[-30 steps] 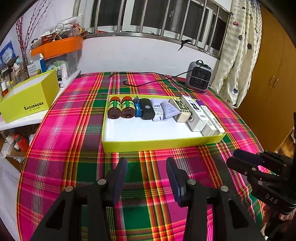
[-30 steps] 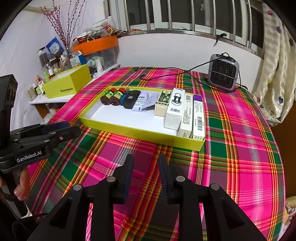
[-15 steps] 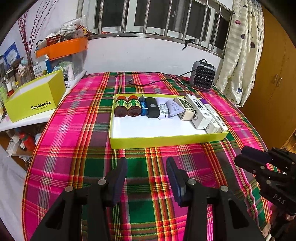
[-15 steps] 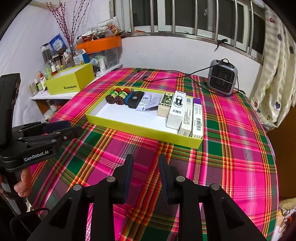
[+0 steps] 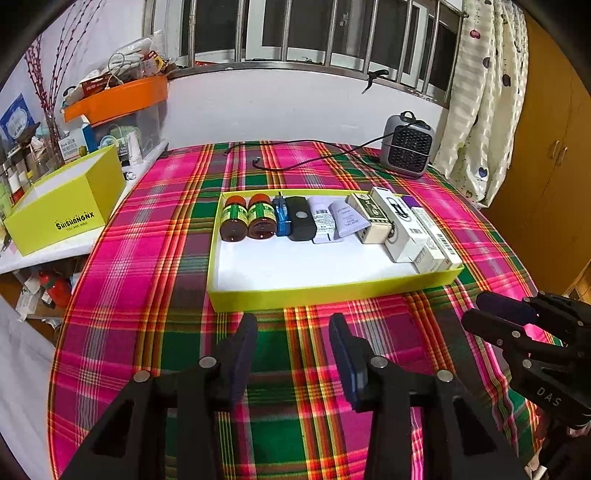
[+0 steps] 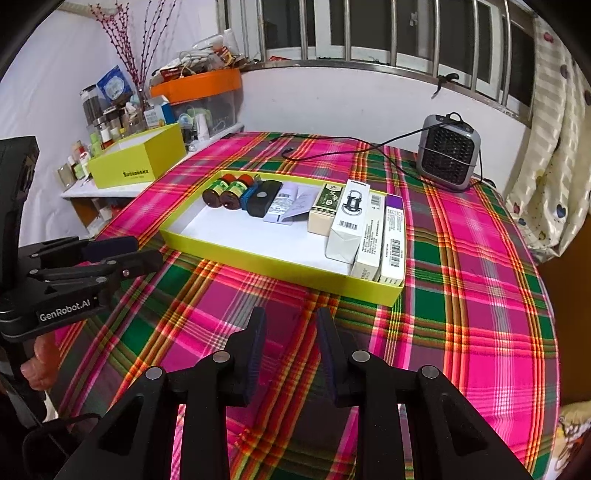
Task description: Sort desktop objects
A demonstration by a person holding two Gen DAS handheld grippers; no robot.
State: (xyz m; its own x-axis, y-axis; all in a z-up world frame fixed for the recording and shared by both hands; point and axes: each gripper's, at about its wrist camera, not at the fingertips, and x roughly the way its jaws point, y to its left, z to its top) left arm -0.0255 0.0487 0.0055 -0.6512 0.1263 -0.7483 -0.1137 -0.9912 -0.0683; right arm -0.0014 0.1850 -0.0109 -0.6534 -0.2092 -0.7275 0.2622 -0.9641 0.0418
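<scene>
Left wrist view, left tongs (image 5: 291, 332) closing, empty, right tongs (image 6: 290, 325) spread, rectangular yellow tray (image 5: 332, 291), plaid cloth (image 5: 147, 221)

Both cameras are looking forward and down over the checked tablecloth (image 5: 155, 229). Both are seeing the yellow tray (image 5: 332, 291) nearby and each other's gripper. The bent edges are probably making far things look smaller.

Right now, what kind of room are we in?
Probably a room in someone's home. A table wears a bright plaid cloth, a small heater sits by a barred window with a patterned curtain, and a wooden wardrobe stands nearby.
</scene>
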